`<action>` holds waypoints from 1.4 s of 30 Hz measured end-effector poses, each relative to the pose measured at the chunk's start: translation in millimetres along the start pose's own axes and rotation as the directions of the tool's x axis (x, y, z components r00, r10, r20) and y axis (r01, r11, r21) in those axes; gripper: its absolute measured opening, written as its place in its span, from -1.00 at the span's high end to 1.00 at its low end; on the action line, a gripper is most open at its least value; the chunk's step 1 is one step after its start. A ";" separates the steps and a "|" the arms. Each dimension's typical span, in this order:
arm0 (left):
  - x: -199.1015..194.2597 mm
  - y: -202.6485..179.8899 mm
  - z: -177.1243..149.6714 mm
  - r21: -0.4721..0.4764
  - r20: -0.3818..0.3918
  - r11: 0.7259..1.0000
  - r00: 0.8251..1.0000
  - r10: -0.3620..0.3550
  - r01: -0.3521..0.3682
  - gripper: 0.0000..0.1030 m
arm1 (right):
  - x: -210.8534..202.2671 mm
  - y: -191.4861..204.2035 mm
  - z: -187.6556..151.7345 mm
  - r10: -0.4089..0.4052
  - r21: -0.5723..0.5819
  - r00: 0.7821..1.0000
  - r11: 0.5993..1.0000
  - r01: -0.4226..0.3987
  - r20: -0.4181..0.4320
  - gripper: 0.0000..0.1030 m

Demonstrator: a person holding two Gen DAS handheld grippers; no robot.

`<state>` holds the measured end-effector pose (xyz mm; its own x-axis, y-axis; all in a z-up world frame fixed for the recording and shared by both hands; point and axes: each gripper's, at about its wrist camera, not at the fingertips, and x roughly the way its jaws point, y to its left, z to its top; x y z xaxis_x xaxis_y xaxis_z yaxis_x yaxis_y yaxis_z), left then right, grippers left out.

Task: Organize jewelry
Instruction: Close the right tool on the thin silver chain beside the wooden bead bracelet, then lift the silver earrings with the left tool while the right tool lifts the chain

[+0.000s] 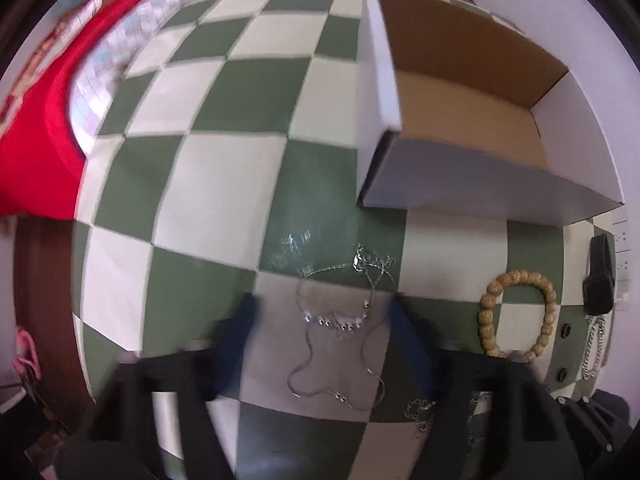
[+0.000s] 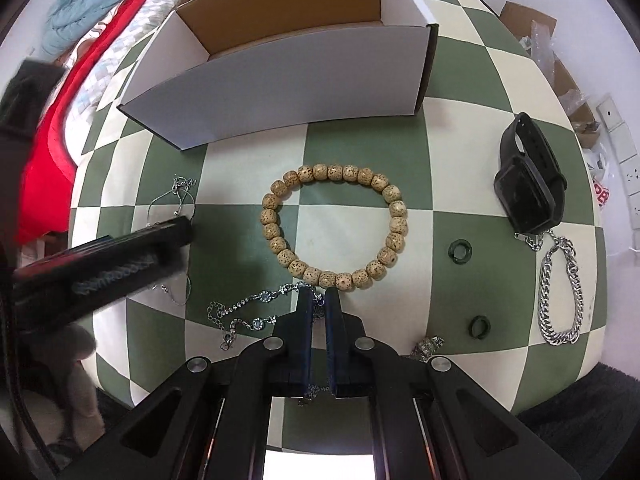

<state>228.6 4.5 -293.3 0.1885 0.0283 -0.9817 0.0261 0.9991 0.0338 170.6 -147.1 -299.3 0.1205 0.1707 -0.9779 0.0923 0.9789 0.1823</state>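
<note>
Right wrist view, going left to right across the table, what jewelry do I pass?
Thin silver necklace → gem-set silver chain → wooden bead bracelet → upper green ring → black watch → chunky silver chain bracelet.

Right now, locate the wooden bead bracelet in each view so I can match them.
Left wrist view: wooden bead bracelet at lower right, partly cut off by the hand-held gripper body.
Right wrist view: the bracelet lies at centre, fully visible.
Shared landmark: the white cardboard box beyond it.
</note>
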 end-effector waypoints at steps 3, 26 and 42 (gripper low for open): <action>-1.0 -1.3 2.5 0.020 -0.016 1.000 1.000 0.001 0.000 0.96 | 2.4 4.7 3.9 -0.012 -0.005 1.000 1.000 0.012 -0.001 0.88; -110.1 48.0 -39.1 -0.083 0.151 0.994 0.987 -0.063 0.076 1.00 | -45.7 -5.8 4.5 0.177 0.063 0.982 0.982 -0.180 0.060 0.90; -16.6 61.1 -12.9 -0.124 -0.052 0.987 0.993 -0.105 0.098 -0.01 | -90.5 -4.5 21.4 0.178 0.027 0.977 0.983 -0.182 0.121 0.90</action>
<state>214.4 65.5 -277.3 0.1335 -0.0751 -0.9882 -0.0778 0.9933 -0.0860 180.5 -169.4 -209.5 0.2540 0.3271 -0.9102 0.0952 0.9280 0.3601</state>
